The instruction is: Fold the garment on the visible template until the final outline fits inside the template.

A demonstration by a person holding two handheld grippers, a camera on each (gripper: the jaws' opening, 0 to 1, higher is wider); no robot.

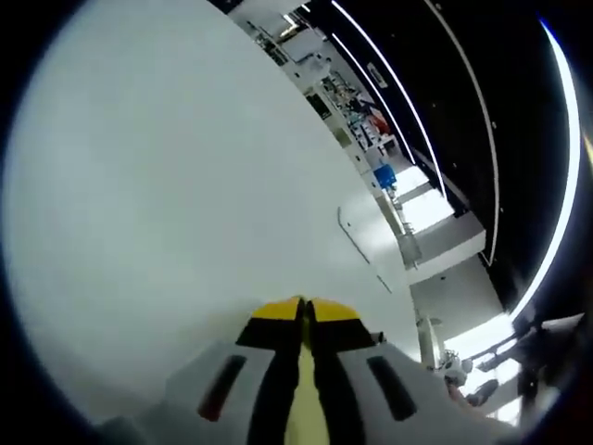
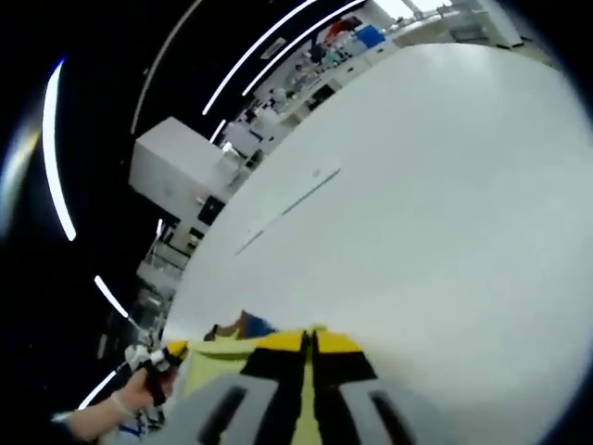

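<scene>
Gripping yellow garment (image 2: 218,357) in both: left gripper (image 1: 304,311) & right gripper (image 2: 309,338) jaws pinched narrow on cloth, tabletop (image 1: 167,185) beyond tips; template not discernible.

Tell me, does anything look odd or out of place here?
Somewhat. Both views roll steeply, so the white table slants. Yellow cloth is pinched between the shut fingers of the left gripper, and likewise in the right gripper. A thin line marks the table; no garment lies spread there.

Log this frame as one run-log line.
left gripper: shut on yellow garment | right gripper: shut on yellow garment | white table: dark template line marked | fold: unfinished
</scene>
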